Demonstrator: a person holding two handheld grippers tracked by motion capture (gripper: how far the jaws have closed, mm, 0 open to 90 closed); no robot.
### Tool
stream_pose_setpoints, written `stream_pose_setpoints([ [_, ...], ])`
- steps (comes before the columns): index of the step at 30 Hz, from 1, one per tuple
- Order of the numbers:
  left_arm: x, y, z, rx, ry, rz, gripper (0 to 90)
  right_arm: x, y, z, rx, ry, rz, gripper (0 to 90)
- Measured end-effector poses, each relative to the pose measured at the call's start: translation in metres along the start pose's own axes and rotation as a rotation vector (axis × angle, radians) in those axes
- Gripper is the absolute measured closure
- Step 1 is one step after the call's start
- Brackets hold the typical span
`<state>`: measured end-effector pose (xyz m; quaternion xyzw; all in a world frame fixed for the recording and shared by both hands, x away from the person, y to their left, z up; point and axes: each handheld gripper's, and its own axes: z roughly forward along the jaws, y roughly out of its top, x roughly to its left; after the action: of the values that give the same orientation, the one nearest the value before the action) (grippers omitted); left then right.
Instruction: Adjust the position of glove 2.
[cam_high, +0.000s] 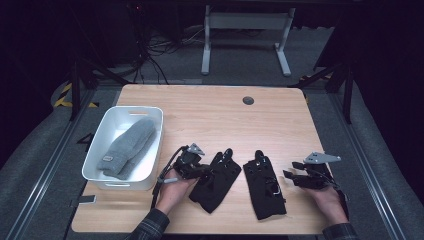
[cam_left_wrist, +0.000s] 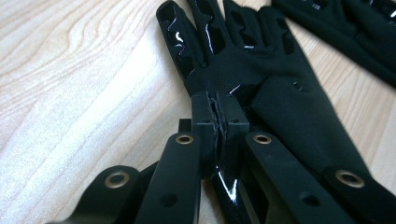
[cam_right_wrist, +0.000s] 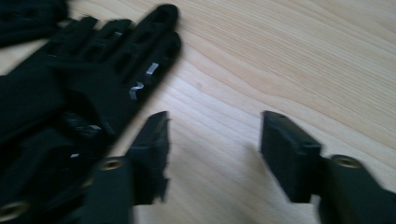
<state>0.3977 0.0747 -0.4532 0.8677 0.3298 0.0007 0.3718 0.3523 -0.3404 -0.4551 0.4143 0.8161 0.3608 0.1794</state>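
Two black gloves lie side by side on the wooden table (cam_high: 210, 115). My left gripper (cam_high: 204, 172) is shut on the edge of the left glove (cam_high: 217, 182). In the left gripper view the jaws meet on the glove's fabric (cam_left_wrist: 261, 70) near the thumb, at the left gripper (cam_left_wrist: 217, 114), and the glove still lies flat. The right glove (cam_high: 264, 187) lies just left of my right gripper (cam_high: 291, 171), which is open with bare wood between its jaws. In the right gripper view the right gripper (cam_right_wrist: 217, 140) stands beside that glove (cam_right_wrist: 93, 79), apart from it.
A white bin (cam_high: 112, 120) at the table's left holds a grey knitted mitten (cam_high: 127, 147). A round cable hole (cam_high: 248, 100) sits near the far edge. The other glove (cam_left_wrist: 355, 23) lies beyond the held one. Desk legs and cables stand on the floor behind.
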Motion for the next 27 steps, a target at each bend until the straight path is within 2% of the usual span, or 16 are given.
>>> stream_pose_setpoints([
  [3, 0.000, 0.001, -0.003, -0.013, -0.007, -0.003, 87.8, 0.007, -0.001, -0.007, 0.017, 0.065, -0.020, 73.9],
  [7, 0.001, 0.002, -0.005, -0.026, -0.019, -0.015, 87.8, 0.023, -0.003, -0.011, 0.066, 0.120, -0.053, 88.3],
  [13, 0.000, 0.002, -0.008, -0.033, -0.027, -0.019, 87.9, 0.041, -0.002, -0.007, 0.111, 0.191, -0.106, 89.7],
  [22, 0.001, 0.004, -0.011, -0.048, -0.037, -0.023, 87.8, 0.052, 0.003, -0.001, 0.104, 0.241, -0.125, 89.8],
  [27, 0.002, 0.007, -0.011, -0.064, -0.029, -0.025, 87.9, 0.057, 0.007, 0.004, 0.104, 0.258, -0.142, 89.8],
])
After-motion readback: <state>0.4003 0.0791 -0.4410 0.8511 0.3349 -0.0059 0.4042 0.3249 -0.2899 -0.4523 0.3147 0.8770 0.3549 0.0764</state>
